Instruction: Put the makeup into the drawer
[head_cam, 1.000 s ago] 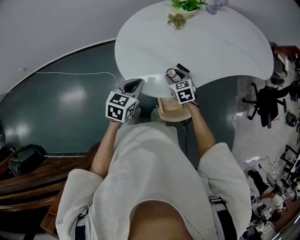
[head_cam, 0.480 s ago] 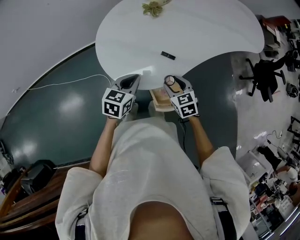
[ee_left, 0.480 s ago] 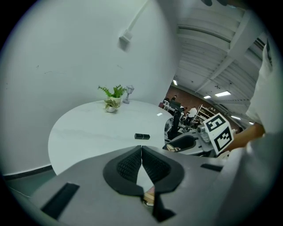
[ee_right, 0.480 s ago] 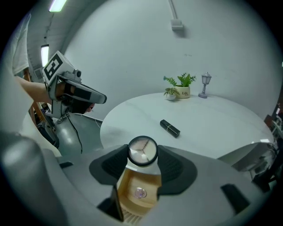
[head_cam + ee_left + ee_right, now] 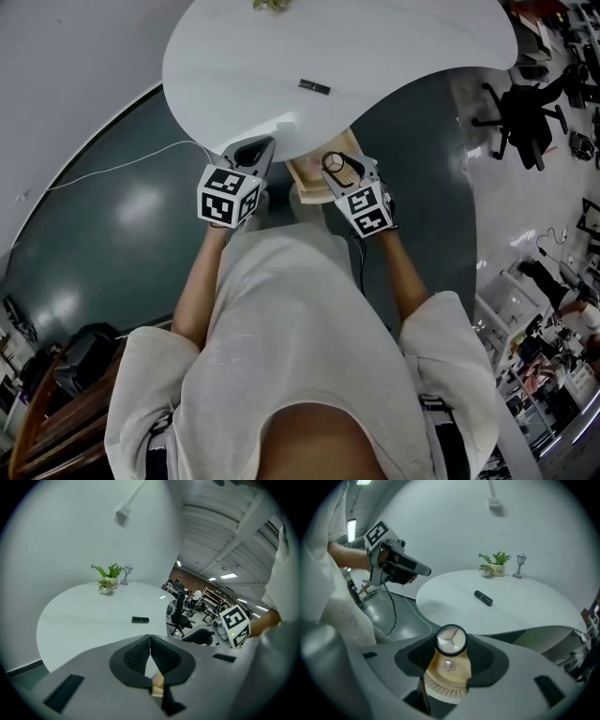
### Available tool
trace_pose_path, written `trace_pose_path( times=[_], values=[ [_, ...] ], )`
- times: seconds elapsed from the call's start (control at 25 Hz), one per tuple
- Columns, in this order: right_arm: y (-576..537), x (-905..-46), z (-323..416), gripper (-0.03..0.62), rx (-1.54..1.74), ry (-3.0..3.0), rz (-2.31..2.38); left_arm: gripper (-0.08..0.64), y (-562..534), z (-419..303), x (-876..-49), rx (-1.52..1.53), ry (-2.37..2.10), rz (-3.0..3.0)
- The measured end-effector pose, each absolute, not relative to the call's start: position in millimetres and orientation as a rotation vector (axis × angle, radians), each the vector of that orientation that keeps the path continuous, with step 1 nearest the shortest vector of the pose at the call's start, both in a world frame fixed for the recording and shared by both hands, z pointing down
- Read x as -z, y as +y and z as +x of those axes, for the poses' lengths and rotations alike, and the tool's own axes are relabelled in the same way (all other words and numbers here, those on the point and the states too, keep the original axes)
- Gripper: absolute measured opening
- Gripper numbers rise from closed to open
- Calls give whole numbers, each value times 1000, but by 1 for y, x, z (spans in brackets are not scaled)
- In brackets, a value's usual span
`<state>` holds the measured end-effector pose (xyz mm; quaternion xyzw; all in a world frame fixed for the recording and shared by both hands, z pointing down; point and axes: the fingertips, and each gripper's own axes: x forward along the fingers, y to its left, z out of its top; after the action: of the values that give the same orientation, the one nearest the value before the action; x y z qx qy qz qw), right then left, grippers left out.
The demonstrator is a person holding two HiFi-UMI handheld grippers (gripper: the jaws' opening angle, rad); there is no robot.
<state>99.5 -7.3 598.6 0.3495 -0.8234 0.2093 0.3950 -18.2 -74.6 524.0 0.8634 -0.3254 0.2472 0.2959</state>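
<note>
The person wears a loose off-white shirt (image 5: 309,356) with wide short sleeves. The left gripper (image 5: 251,152) and right gripper (image 5: 336,169) are grey, each bearing toward six o'clock a white cube (image 5: 228,195) with black square markers.

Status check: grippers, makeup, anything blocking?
Left gripper shut, empty. Right gripper shut on round compact, over open drawer. Black tube lies on table. Nothing seen blocking.

White round desk (image 5: 394,56), potted plant (image 5: 108,577) and lamp ornament (image 5: 126,573) at its 12 o'clock edge, black office chair (image 5: 523,131) at 2 o'clock, white cable (image 5: 112,167) at 10 o'clock
</note>
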Motion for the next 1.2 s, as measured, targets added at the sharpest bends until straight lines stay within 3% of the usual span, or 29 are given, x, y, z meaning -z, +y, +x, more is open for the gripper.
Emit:
trace_pose_path(
  times=[0.52,1.2],
  values=[
    [29,-717,98,209,289,-1731,-68,11,-49,-37,-541,-656,-929,2216],
    [21,-833,93,209,276,-1630,-289,11,-29,-48,-565,-652,-1003,2103]
  ],
)
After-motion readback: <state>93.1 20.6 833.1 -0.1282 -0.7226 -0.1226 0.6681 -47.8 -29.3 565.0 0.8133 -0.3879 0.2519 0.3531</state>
